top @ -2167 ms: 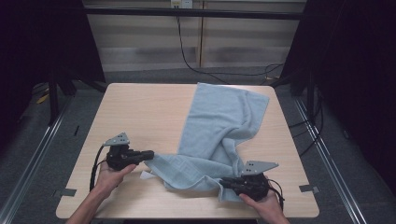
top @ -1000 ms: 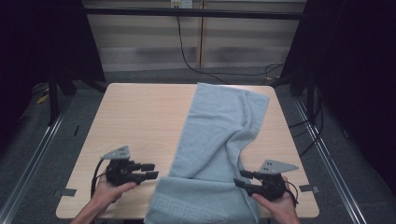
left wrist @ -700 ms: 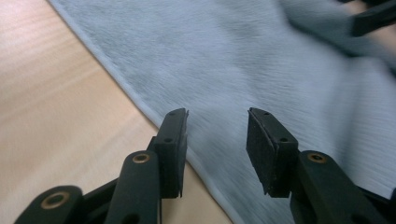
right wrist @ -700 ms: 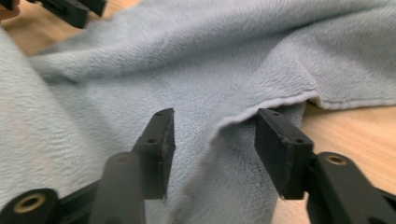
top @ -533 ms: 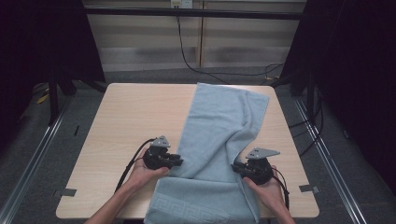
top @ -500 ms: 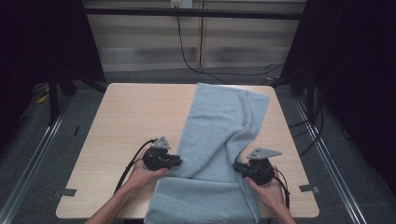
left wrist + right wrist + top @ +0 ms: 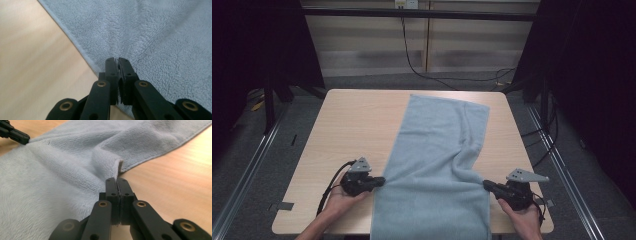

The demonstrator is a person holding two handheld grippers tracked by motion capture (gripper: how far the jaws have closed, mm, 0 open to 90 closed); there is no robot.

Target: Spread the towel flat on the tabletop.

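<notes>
The table (image 7: 352, 125) was pale wood, and the towel (image 7: 437, 165) lay along it from the far edge to the near edge, where it hung over. It was light blue, flat at the far end, with a soft ridge running down its right half toward the right gripper.

The left gripper (image 7: 381, 180) sat at the towel's left edge, near the front of the table, held in the person's left hand (image 7: 343, 197). Its jaws had just been closing, and in the left gripper view they stood pressed together with only a sliver between the fingertips (image 7: 111, 62); the towel's hem ran under them and a pinch of pile (image 7: 117, 56) puckered toward the tips.

The right gripper (image 7: 487, 184) sat at the towel's right edge, level with the left one, in the right hand (image 7: 524, 220). Its jaws were fully together, clamped on the hem, and the cloth rose in a small fold (image 7: 112, 165) just beyond the fingertips (image 7: 122, 182). The bare table lay just beside it.
</notes>
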